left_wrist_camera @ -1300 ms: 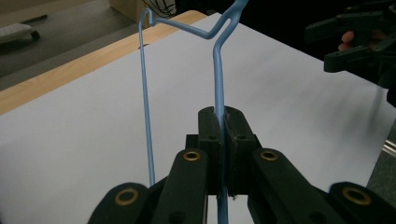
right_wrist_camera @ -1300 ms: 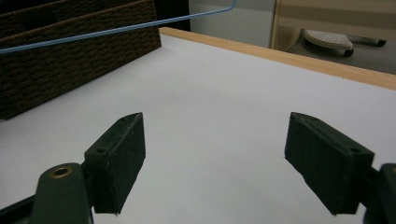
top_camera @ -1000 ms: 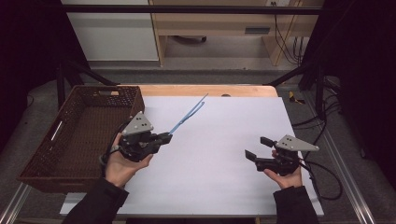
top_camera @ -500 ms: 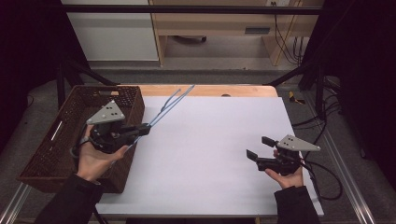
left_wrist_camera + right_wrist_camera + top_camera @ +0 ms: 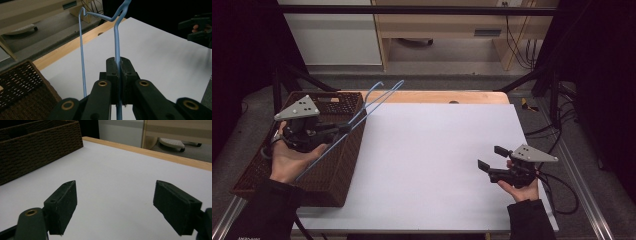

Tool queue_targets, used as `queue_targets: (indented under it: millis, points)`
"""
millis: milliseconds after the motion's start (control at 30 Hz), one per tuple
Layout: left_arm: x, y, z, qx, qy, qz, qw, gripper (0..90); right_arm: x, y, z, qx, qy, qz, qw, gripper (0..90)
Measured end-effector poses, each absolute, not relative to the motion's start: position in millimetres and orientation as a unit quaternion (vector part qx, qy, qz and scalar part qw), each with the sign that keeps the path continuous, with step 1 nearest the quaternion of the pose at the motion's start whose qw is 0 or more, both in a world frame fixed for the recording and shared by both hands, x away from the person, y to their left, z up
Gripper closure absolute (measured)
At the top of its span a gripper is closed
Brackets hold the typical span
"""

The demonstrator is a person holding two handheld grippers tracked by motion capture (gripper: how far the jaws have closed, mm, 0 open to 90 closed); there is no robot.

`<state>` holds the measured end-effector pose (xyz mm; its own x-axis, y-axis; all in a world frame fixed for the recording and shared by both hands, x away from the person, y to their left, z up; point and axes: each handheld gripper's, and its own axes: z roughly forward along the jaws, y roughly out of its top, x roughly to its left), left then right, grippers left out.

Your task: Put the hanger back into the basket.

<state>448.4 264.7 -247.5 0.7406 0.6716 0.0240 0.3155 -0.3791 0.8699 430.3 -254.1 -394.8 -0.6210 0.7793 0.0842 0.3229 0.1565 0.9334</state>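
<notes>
A light blue wire hanger (image 5: 364, 108) is held in the air over the right rim of the brown wicker basket (image 5: 257, 170); its hook end points toward the far table edge. My left gripper (image 5: 343, 128) is shut on one wire of the blue hanger (image 5: 116, 45), jaws pressed together around it, with the second wire running beside them. Near the front right corner of the white table top (image 5: 437, 150), my right gripper (image 5: 492, 157) rests open in the hand. Its two black pads (image 5: 63, 205) stand wide apart with nothing between them.
The wicker basket wall (image 5: 37, 147) sits at the table's left side. A wooden strip (image 5: 442, 96) borders the far edge. Cables (image 5: 562, 190) trail off the right side. A cabinet and shelf stand on the floor beyond the table.
My left gripper has carried the blue hanger leftward from the table's middle to above the basket's right rim. The right gripper has stayed open in place.
</notes>
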Motion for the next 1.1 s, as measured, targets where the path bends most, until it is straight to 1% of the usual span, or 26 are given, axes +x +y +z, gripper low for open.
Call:
queue_targets:
  millis: [267, 567, 900, 1100]
  points:
    - [456, 293, -248, 0.798, 0.324, 0.198, 0.469, 87.1, 430, -254, -395, 0.378, 0.729, 0.527, 0.217, 19.1]
    - [464, 327, -255, 0.79, 0.348, 0.203, 0.463, 87.0, 431, -256, -395, 0.38, 0.731, 0.523, 0.217, 15.4]
    - [474, 358, -273, 0.787, 0.374, 0.2, 0.449, 87.0, 431, -256, -394, 0.381, 0.732, 0.521, 0.219, 9.4]
    - [476, 373, -285, 0.79, 0.382, 0.195, 0.439, 87.0, 431, -256, -395, 0.383, 0.733, 0.516, 0.222, 7.7]
